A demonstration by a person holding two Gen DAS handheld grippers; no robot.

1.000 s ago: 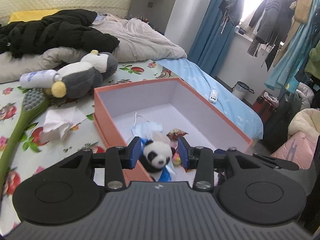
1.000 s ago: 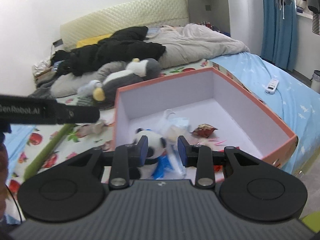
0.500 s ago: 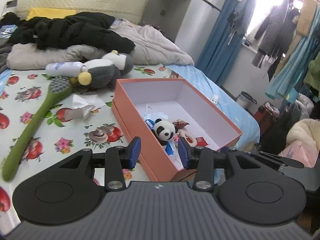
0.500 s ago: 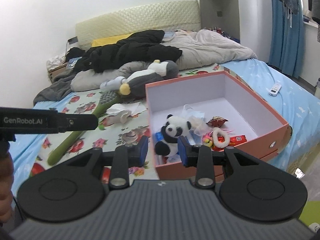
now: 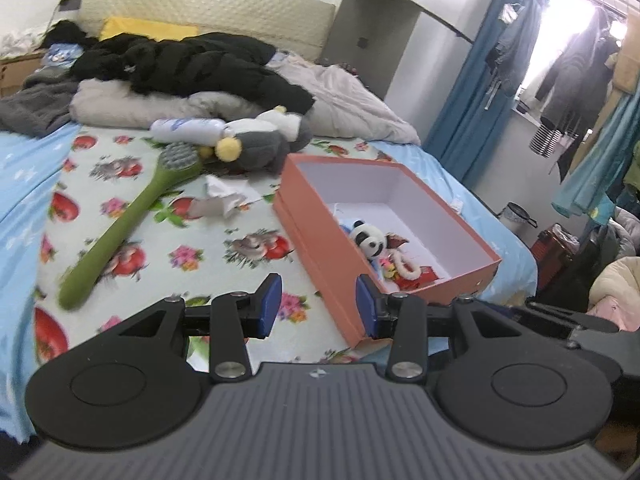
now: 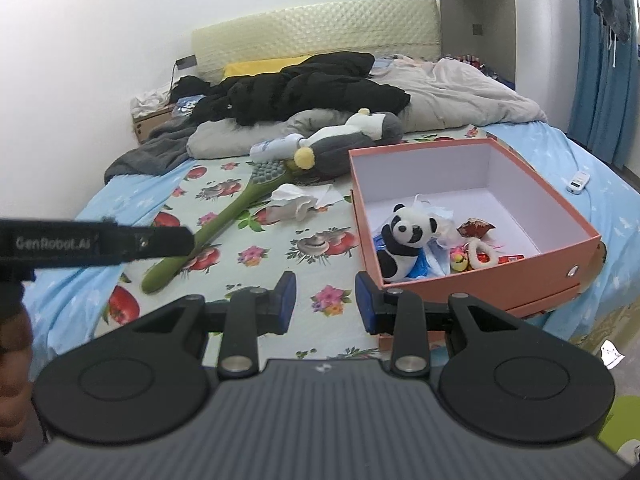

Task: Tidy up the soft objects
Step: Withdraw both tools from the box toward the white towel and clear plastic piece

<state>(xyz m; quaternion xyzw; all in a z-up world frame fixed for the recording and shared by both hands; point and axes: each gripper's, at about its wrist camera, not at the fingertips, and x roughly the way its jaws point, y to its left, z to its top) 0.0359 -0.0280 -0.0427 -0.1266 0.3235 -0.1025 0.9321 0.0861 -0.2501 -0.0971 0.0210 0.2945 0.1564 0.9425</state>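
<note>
Bed (image 6: 224, 248): open box (image 6: 520, 276) at its right, near the foot. In the box, near-left corner: panda plush (image 6: 404, 240), with a face mask (image 6: 434, 216) behind it and a ring toy (image 6: 482, 254) to its right. Left of the box: crumpled tissue (image 6: 296, 202), then a long-handled brush (image 6: 224, 224). Behind the tissue: penguin plush (image 6: 348, 140) beside a bottle (image 6: 274, 147). Behind those: heaped clothing (image 6: 304, 88). Remote (image 6: 579, 182) right of the box.

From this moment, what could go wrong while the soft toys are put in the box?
1. The orange box sits close to the bed's edge; a push while loading might slide it off.
2. The penguin plush lies against the white bottle and the green brush, so grabbing it could drag them along.
3. The panda leans at the box's near corner; a big toy dropped in could knock it out.
</note>
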